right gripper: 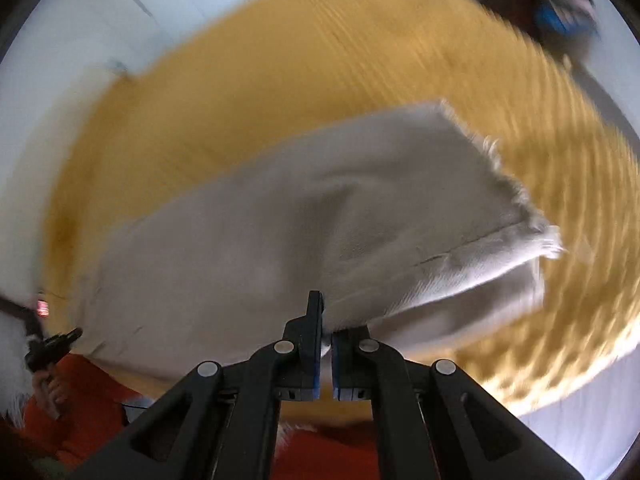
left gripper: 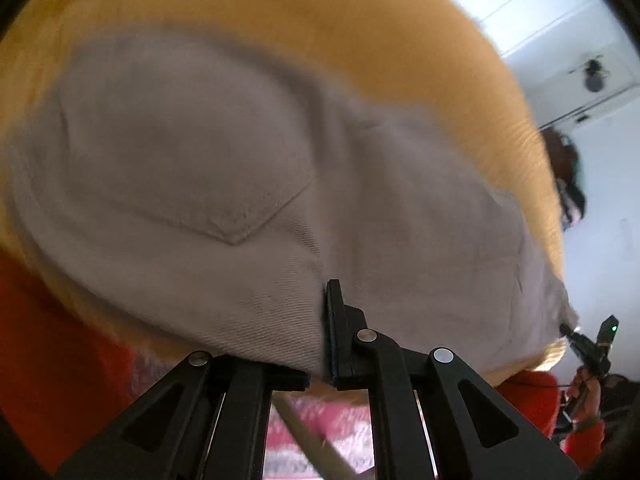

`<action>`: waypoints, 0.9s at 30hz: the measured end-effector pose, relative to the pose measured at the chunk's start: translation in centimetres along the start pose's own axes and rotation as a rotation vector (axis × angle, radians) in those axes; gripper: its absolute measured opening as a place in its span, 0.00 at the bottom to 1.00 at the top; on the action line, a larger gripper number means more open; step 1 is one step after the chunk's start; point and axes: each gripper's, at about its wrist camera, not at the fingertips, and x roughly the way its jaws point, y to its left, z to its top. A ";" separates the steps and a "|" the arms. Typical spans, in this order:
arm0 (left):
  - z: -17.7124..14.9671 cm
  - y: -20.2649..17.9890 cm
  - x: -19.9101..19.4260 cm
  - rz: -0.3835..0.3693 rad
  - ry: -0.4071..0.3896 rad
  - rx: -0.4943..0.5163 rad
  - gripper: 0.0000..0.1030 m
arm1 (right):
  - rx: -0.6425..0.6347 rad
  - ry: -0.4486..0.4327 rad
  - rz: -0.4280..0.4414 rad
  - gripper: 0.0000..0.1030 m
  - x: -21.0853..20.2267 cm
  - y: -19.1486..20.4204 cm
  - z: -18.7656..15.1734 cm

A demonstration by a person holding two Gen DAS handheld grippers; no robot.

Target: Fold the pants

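Observation:
Light grey pants lie on a mustard-yellow cover. The left wrist view shows their seat end with a back pocket. My left gripper is shut on the pants' near edge, one finger hidden under the cloth. In the right wrist view the pants stretch to a frayed leg hem at the right. My right gripper is shut on the near edge of the leg cloth. Both views are blurred by motion.
The yellow cover reaches a white wall at the back. Orange-red fabric lies at the near edge. Dark items sit at the far right corner. The other gripper shows at the right edge of the left wrist view.

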 end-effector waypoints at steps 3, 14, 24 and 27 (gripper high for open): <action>0.5 -0.2 -0.8 -0.020 -0.017 -0.001 0.05 | 0.056 0.002 0.034 0.07 0.7 -1.0 -0.8; 0.4 -1.2 0.6 0.017 -0.038 0.044 0.06 | 0.324 -0.171 0.187 0.48 -1.9 -5.7 -1.5; -0.5 -2.8 3.2 0.212 -0.030 0.203 0.07 | 0.278 -0.068 -0.132 0.04 -0.5 -4.2 -1.0; -1.0 -4.0 3.4 0.289 -0.046 0.268 0.07 | 0.246 -0.059 -0.165 0.04 -0.9 -4.4 -1.3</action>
